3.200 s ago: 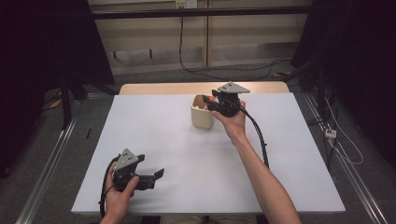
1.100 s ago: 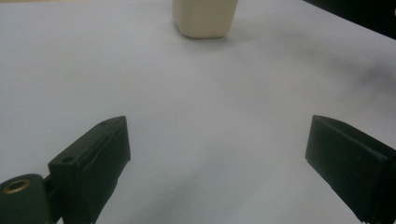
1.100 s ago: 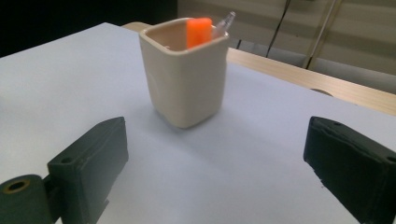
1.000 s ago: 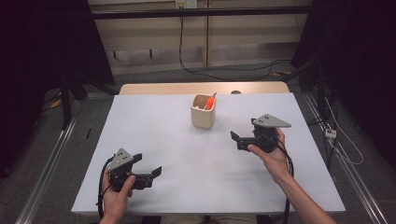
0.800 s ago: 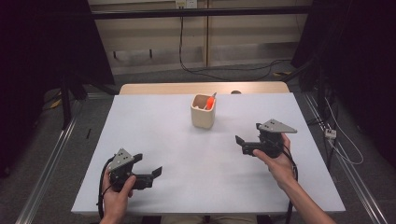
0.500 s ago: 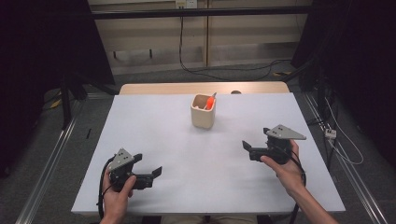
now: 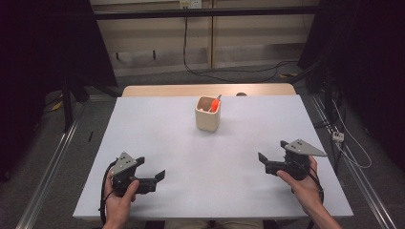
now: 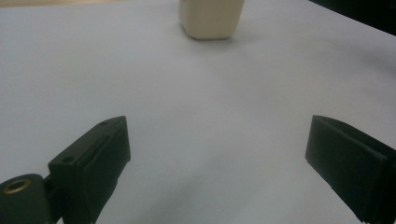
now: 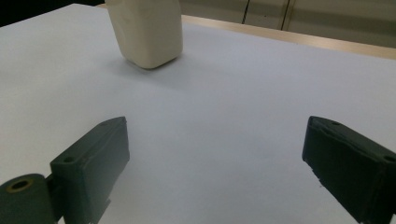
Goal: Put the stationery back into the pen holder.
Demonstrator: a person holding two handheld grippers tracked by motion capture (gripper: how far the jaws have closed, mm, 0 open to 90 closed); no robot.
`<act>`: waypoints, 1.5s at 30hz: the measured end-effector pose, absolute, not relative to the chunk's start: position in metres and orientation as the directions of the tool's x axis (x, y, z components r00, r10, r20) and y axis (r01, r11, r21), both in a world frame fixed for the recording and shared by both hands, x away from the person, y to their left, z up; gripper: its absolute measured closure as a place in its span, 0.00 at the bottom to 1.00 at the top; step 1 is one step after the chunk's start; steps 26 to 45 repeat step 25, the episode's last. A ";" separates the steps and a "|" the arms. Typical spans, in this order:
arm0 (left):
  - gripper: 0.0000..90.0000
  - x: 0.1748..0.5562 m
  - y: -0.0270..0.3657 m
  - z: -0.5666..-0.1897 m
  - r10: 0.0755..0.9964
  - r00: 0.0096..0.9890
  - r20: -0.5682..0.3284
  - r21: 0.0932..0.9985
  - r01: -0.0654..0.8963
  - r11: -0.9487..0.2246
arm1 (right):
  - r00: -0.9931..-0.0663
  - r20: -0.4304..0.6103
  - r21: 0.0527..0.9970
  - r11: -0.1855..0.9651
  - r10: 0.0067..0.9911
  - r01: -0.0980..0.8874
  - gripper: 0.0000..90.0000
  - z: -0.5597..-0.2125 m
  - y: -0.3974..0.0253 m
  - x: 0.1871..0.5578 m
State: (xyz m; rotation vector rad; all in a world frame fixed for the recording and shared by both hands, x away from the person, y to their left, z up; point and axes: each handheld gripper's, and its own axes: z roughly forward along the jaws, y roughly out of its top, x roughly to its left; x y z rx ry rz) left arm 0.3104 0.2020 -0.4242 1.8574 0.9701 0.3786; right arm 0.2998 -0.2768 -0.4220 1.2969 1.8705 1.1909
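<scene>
A cream cup (image 7: 207,118) stands upright toward the far middle of the white table (image 7: 157,133), with an orange pen (image 7: 216,102) sticking out of it. My left gripper (image 7: 150,169) rests near the front left edge, open and empty. At the front right, my right gripper (image 7: 272,150) is held low over the table, also open and empty. In the left gripper view the cup (image 8: 212,18) sits far ahead of the wide-apart jaws of that gripper (image 8: 217,154). The right gripper view has the cup (image 9: 147,30) ahead and to the left of its gripper (image 9: 215,158).
A wooden strip (image 7: 205,89) runs along the table's far edge. Cables (image 7: 344,138) and a small plug lie on the floor to the right. Metal rails (image 7: 52,157) run along the left side on the floor.
My right gripper has drawn back from the cup to the front right of the table, empty. The orange pen stays in the cup. The left gripper has not moved.
</scene>
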 end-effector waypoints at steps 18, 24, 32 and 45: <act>0.07 0.309 0.201 -0.423 0.772 0.621 -0.135 0.861 0.459 -0.219 | -0.334 0.027 0.904 0.120 0.942 0.411 0.08 -0.444 -0.288 0.275; 0.07 0.309 0.201 -0.423 0.772 0.619 -0.143 0.862 0.461 -0.210 | -0.340 0.024 0.898 0.129 0.940 0.421 0.08 -0.447 -0.286 0.279; 0.07 0.310 0.201 -0.423 0.772 0.620 -0.143 0.864 0.459 -0.209 | -0.342 0.024 0.899 0.130 0.939 0.419 0.08 -0.447 -0.286 0.279; 0.07 0.310 0.201 -0.423 0.772 0.620 -0.143 0.864 0.459 -0.209 | -0.342 0.024 0.899 0.130 0.939 0.419 0.08 -0.447 -0.286 0.279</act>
